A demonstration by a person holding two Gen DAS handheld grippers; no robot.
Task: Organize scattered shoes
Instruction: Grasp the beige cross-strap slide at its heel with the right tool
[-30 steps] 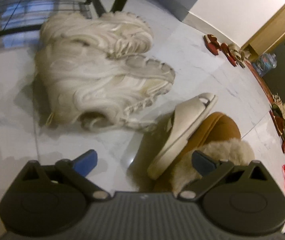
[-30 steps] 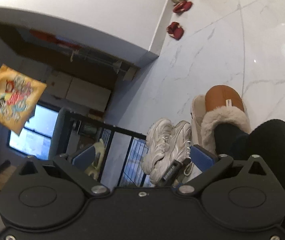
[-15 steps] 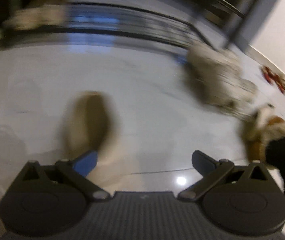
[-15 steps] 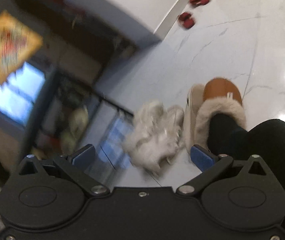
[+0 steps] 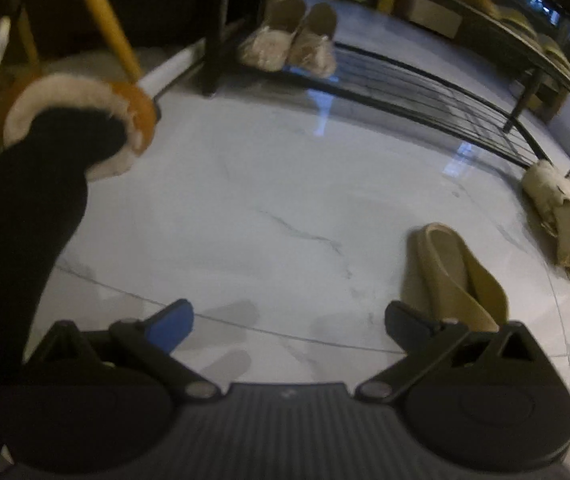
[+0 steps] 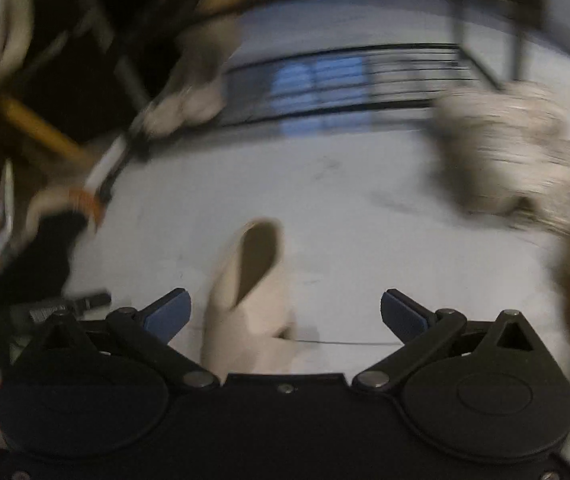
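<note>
Both tongs stand with jaws wide apart, holding nothing. Left gripper [image 5: 287, 322] hovers over bare marble floor [image 5: 269, 208]; a beige slide sandal [image 5: 451, 276] lies on the floor just beyond and outside its right finger [image 5: 403, 326], untouched. Right gripper [image 6: 283, 312], in a motion-blurred view, has that sandal [image 6: 247, 292] between its fingers, nearer the left finger [image 6: 167, 314], without visible contact. Farther right of the left tongs lie pale chunky sneakers [image 5: 561, 216]. To their left stands a person's foot in a fur-lined tan slipper [image 5: 81, 120]. Open floor runs ahead to a black wire shoe rack [image 5: 425, 88] carrying one pair of fuzzy slippers [image 5: 289, 42].
</note>
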